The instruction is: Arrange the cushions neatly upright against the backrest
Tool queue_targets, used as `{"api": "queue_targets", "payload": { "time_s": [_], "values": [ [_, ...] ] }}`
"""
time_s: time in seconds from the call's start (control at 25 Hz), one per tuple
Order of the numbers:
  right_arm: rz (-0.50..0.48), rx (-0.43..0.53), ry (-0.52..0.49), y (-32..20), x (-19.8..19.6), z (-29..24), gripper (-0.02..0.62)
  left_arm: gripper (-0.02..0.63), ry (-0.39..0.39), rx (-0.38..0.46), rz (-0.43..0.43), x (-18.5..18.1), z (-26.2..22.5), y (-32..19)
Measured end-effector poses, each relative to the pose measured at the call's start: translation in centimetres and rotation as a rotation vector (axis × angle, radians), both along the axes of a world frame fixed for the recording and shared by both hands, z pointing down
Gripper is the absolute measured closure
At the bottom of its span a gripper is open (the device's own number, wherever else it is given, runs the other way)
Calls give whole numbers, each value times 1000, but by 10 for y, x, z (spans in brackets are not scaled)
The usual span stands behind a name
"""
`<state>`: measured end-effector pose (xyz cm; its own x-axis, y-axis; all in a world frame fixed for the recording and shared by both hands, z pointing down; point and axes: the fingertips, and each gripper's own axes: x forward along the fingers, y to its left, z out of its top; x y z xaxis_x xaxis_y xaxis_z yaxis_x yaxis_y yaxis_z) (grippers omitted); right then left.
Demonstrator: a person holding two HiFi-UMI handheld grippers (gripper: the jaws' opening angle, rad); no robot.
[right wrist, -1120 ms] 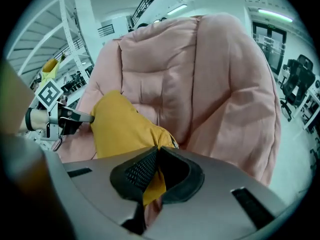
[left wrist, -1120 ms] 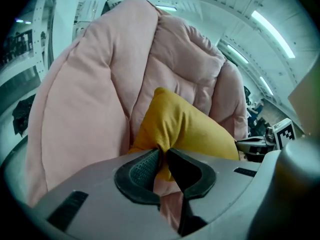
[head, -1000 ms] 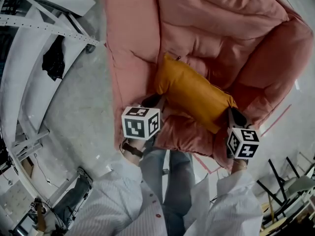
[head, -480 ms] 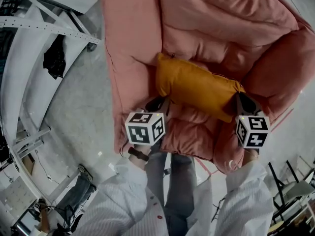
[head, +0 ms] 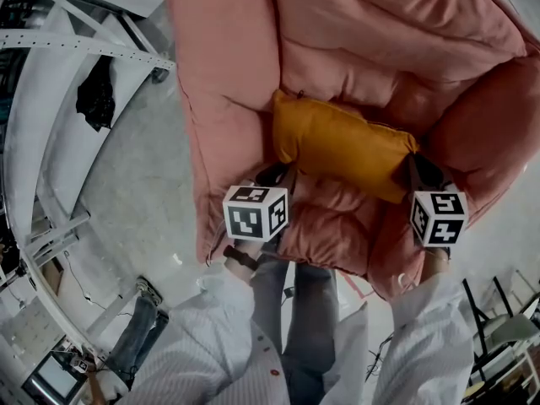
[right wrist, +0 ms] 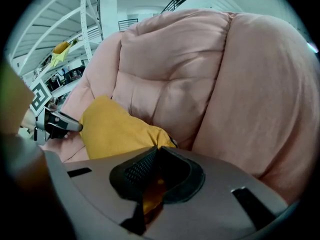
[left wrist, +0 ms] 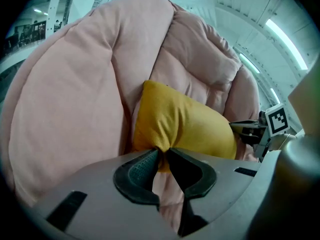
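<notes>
A mustard-yellow cushion (head: 342, 146) lies across the seat of a padded pink armchair (head: 228, 74), its long side toward the backrest (head: 396, 15). My left gripper (head: 283, 175) is shut on the cushion's near left corner; in the left gripper view the cushion (left wrist: 185, 124) bunches between the pads at the gripper (left wrist: 164, 151). My right gripper (head: 415, 165) is shut on the right end. The right gripper view shows the cushion (right wrist: 115, 126) with yellow fabric pinched in the gripper (right wrist: 156, 151). Each gripper view shows the other gripper at the cushion's far end.
The armchair's thick arms (head: 494, 133) rise on both sides of the seat. White metal framing (head: 51, 99) with a black cloth (head: 94, 91) stands on the grey floor at the left. Chair legs (head: 498, 327) show at the lower right. The person's legs stand at the seat's front.
The cushion has shifted up toward the backrest and turned more level across the seat. Both grippers went with it, the right one moving further to the right.
</notes>
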<state>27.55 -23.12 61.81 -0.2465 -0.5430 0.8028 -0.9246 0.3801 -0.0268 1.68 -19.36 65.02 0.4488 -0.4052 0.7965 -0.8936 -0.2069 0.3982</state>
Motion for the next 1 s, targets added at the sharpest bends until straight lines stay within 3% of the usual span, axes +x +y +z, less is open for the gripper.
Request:
{"api": "queue_targets", "payload": {
  "time_s": [0.44, 0.68, 1.0],
  "values": [
    [93, -51, -113, 27, -3, 15, 571, 486, -95, -119, 51, -10, 37, 16],
    [98, -73, -121, 39, -6, 16, 569, 465, -143, -127, 74, -13, 46, 26],
    [116, -79, -101, 47, -9, 15, 554, 445, -130, -127, 112, -10, 46, 40]
  ]
}}
